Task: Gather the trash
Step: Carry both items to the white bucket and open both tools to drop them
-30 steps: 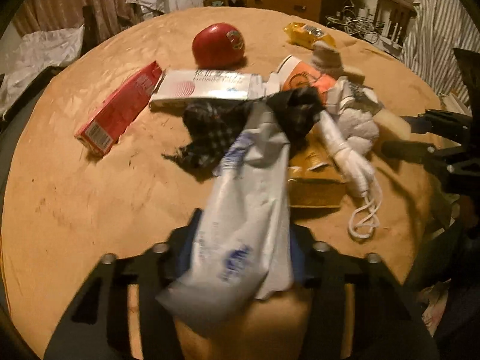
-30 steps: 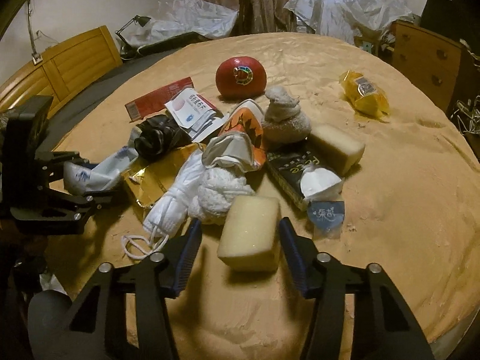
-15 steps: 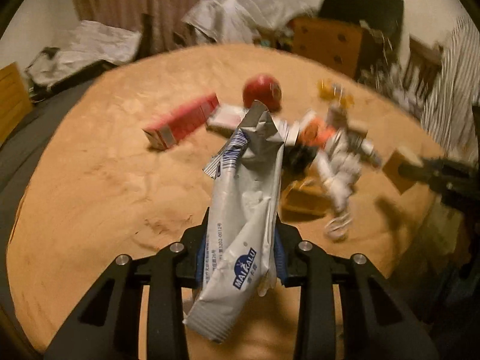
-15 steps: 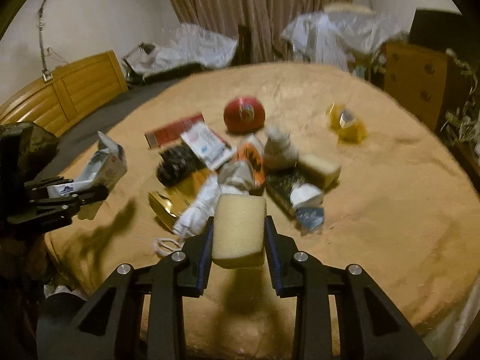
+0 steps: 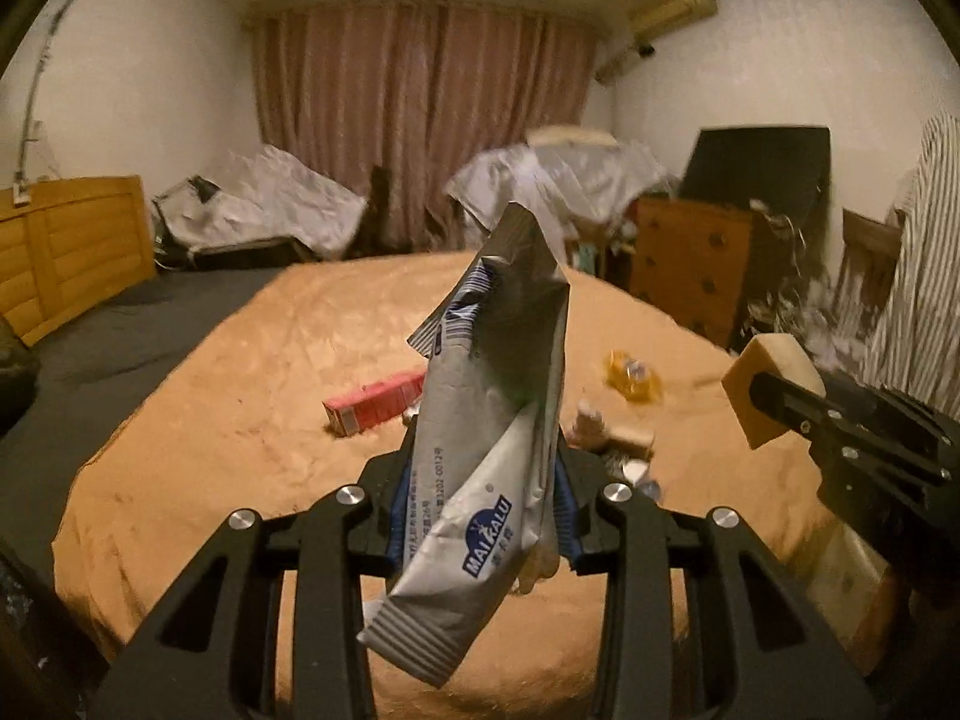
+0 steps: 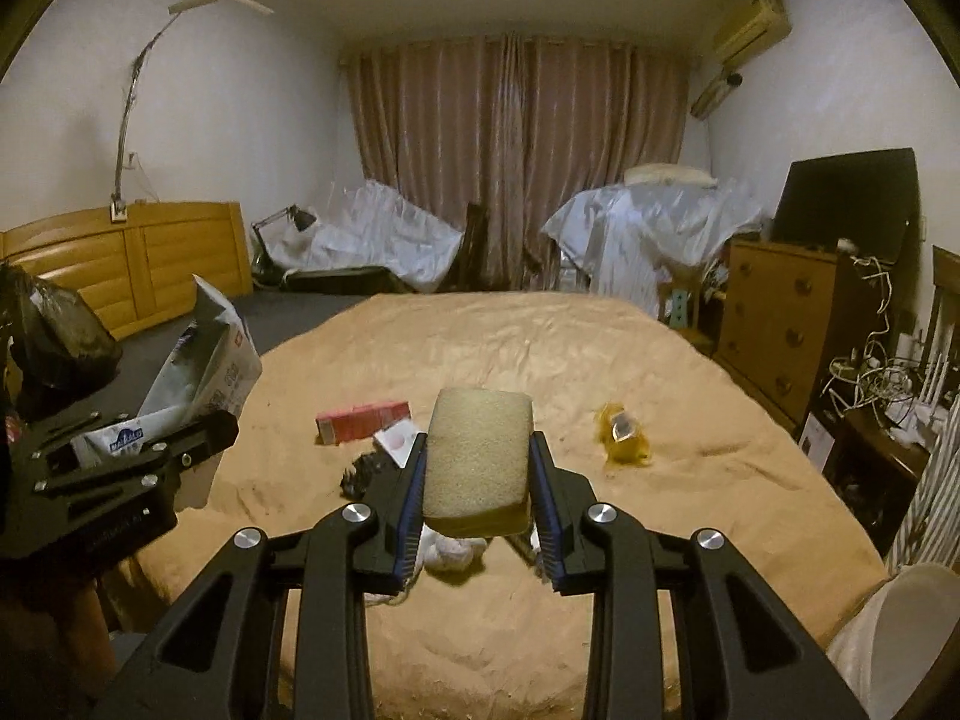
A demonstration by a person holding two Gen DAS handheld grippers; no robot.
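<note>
Both grippers are up off the bed here, each one with a piece of trash. The left gripper is clamped on a crumpled silver pouch with blue print; its jaws squeezed in a bit more on it just now. The pouch stands up between the fingers, with its sealed bottom end hanging down below them and its torn top pointing to about 12 o'clock.

The right gripper is pinched tight on a sponge, pale on top with a yellow layer underneath, and the jaws have just been closing on it. In the left wrist view you can see that same sponge out at 3 o'clock, sticking out past the dark fingers.

Everything else is on the tan bedspread. From the right wrist view: a red box lying flat at roughly 11 o'clock from the sponge, a small white packet with a red dot just beside it, a yellow wrapper off at 2 o'clock, well apart from the rest. Some white stuff is half hidden under the fingers, can't really tell what it is.
</note>
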